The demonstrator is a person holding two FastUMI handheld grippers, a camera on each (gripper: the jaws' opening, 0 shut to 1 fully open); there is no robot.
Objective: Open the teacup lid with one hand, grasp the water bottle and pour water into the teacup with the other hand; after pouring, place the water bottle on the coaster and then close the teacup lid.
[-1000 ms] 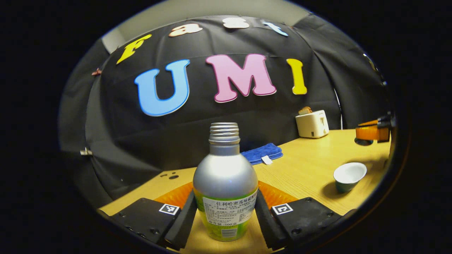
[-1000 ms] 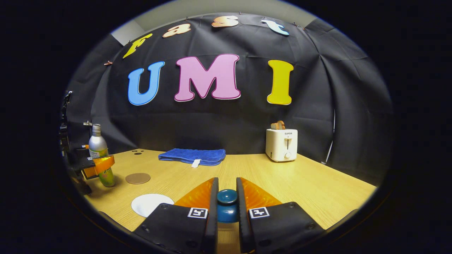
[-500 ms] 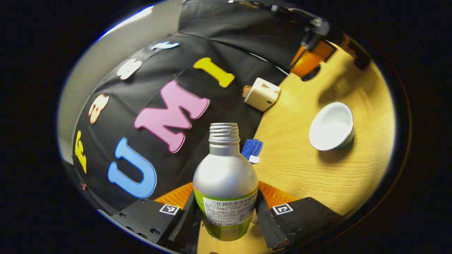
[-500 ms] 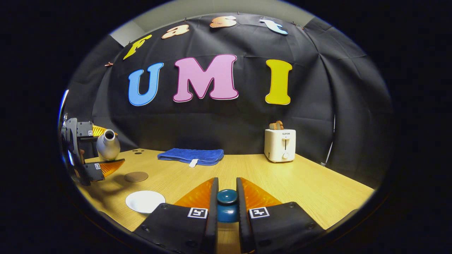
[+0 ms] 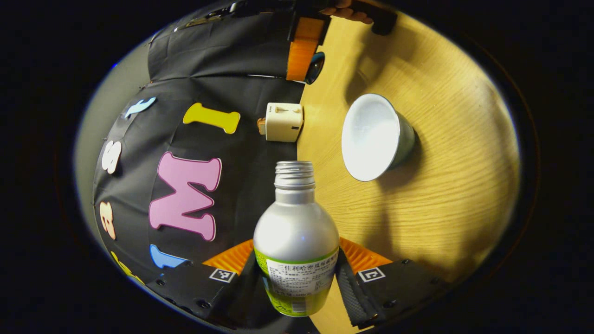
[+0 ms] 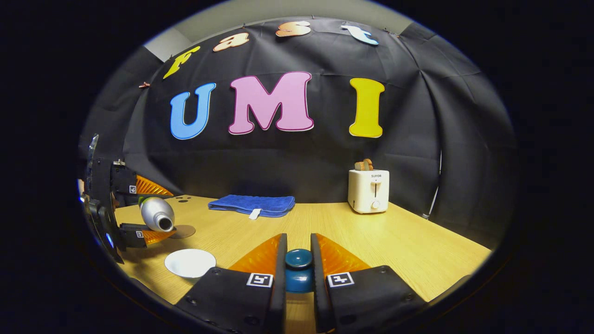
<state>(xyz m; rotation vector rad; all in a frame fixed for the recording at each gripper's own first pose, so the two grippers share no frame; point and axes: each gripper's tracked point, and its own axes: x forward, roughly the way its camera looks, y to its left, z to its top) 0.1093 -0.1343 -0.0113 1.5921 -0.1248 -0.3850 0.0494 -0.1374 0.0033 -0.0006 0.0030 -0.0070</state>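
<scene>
Left gripper view is tipped on its side: the water bottle (image 5: 296,239) is clamped between the fingers of the left gripper (image 5: 297,283), both pressed against its labelled lower body, and its uncapped threaded neck is aimed toward 12 o'clock. The open teacup (image 5: 375,137) is seen at 1 o'clock of the bottle mouth, near it, standing on the wooden table (image 5: 441,195); its white inside is exposed. No stream of water can be made out. A cream toaster (image 5: 283,122) is seen at 12 o'clock, against the booth wall. From the right gripper view, the bottle (image 6: 157,214) is held roughly level at 9 o'clock, its mouth turned toward the teacup (image 6: 190,263) below it, with the round coaster (image 6: 183,231) just behind. The teacup lid (image 6: 298,271) is pinched by its knob between the narrowly set fingers of the right gripper (image 6: 298,273). A blue cloth (image 6: 253,205) lies at 11 o'clock.
</scene>
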